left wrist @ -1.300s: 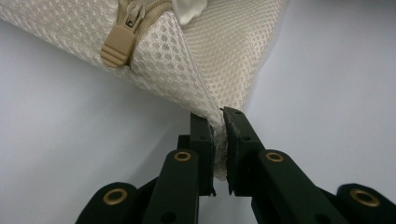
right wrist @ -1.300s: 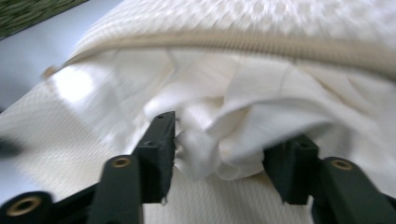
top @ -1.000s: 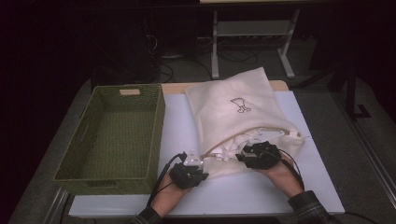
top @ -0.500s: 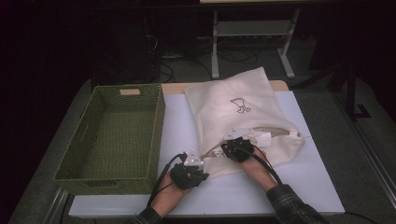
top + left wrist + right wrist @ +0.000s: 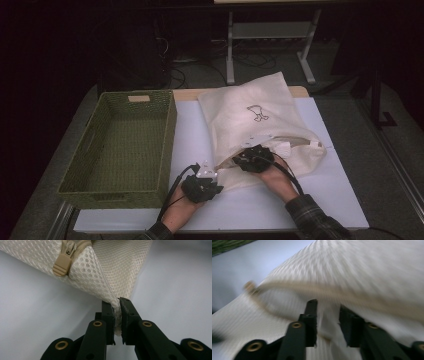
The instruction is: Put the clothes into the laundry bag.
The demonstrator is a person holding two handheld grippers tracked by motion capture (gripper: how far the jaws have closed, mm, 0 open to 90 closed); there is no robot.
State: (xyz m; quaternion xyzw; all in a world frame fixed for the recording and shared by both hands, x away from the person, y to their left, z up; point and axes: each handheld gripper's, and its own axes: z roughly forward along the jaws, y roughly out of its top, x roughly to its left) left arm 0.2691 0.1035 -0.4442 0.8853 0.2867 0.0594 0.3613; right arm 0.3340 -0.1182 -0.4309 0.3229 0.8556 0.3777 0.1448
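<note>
On the left part of the white table top [image 5: 260, 210], a rectangular olive-green woven basket [image 5: 120, 147] with tall sides, its long side running from near edge toward far edge, a pale tag at its far wall. Just right of the basket's near right corner, the left gripper [image 5: 209, 171], black with a grey three-cornered plate on top, borne by a hand coming in over the near edge. Jaws pinched almost together on the near left corner of a cream mesh zip bag [image 5: 250, 122]; in the left gripper view, that corner of netted fabric [image 5: 110, 272] clamped between the two black pads, a tan zip pull [image 5: 62, 263] hanging at the seam just above and to the left. Across the middle and toward the far edge, the bag itself, lying flat on the table top, a small line drawing of a bird printed near its middle, its near seam parted into a dark slit. At that slit, just right of the left gripper, the right gripper [image 5: 254, 154], black, held by a hand in a plaid sleeve. Jaws part-way apart, just opened wider, with a fold of the cream fabric [image 5: 328, 322] between them; view blurred, so cannot tell whether the pads press on it. Tan zip line [image 5: 312, 291] crossing just beyond the jaw tips.
</note>
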